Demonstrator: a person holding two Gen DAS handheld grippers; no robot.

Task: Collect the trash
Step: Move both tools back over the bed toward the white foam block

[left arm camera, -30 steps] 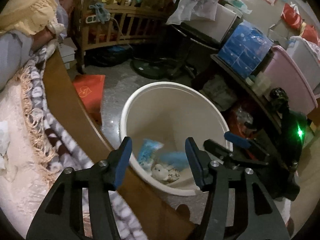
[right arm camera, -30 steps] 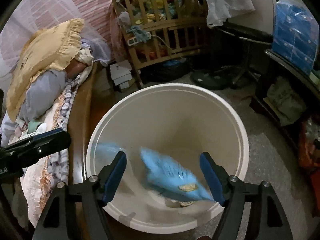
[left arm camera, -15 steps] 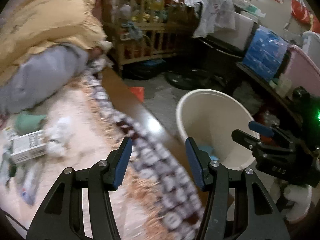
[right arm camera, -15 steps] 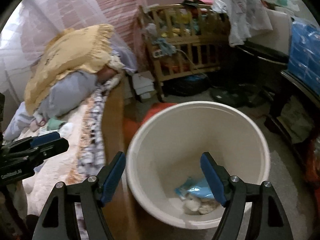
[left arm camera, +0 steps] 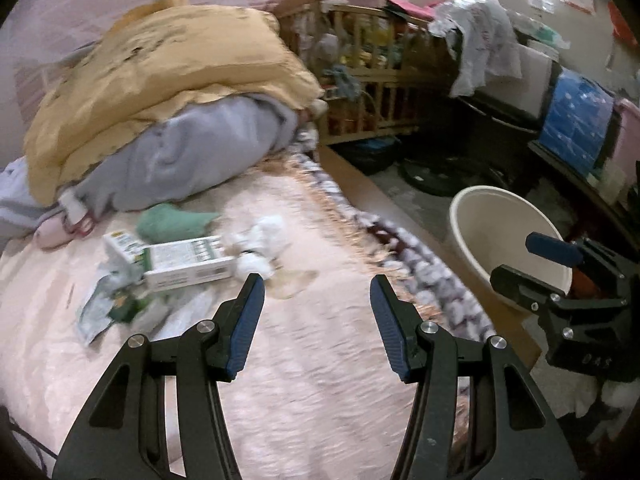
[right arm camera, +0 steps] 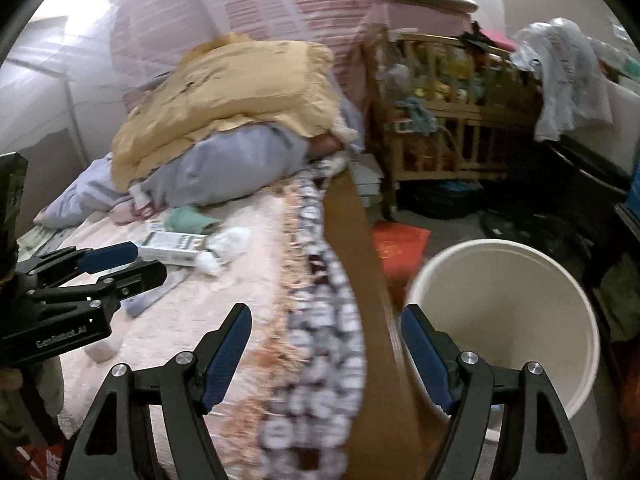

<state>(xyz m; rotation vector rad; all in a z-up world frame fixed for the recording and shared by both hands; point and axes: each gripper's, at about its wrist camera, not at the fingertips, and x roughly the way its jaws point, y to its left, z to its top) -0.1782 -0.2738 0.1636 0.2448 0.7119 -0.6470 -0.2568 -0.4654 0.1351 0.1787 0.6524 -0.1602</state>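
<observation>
left hand-held gripper half open, empty, carton just ahead-left on bed

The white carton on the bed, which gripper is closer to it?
Left. The left gripper hovers just before the white carton; the right gripper is over the bed's edge.

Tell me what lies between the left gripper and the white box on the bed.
Only bare pink bedspread separates the left gripper from the white box, seen in the left wrist view.
</observation>
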